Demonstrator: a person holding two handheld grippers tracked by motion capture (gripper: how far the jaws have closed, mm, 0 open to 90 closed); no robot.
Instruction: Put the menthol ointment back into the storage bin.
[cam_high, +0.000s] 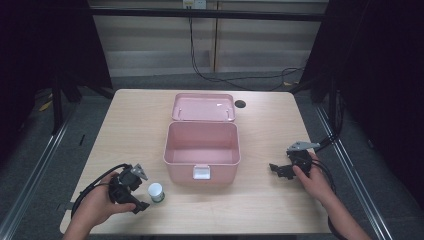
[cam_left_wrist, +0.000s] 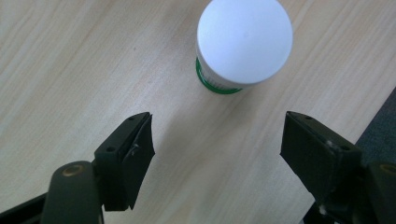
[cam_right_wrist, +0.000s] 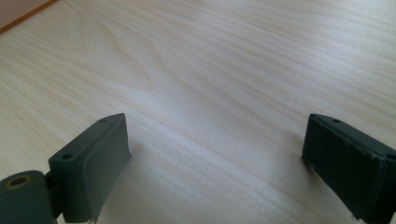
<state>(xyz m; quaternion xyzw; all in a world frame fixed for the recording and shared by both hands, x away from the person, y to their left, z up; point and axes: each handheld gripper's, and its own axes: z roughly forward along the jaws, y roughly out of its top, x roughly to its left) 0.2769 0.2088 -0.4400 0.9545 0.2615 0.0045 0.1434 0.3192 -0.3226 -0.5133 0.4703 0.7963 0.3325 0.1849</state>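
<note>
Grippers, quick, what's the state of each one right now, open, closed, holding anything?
Left gripper: open, holding nothing; the white-capped bottle stands just ahead of its fingers.
Right gripper: open, holding nothing, over bare table.

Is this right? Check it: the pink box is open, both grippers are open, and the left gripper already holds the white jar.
One thing is wrong. The left gripper does not hold the jar; its jaws stand open, short of the jar, which stands free on the table, as the left gripper view shows. The pink box is open, and the right gripper is open too.
</note>
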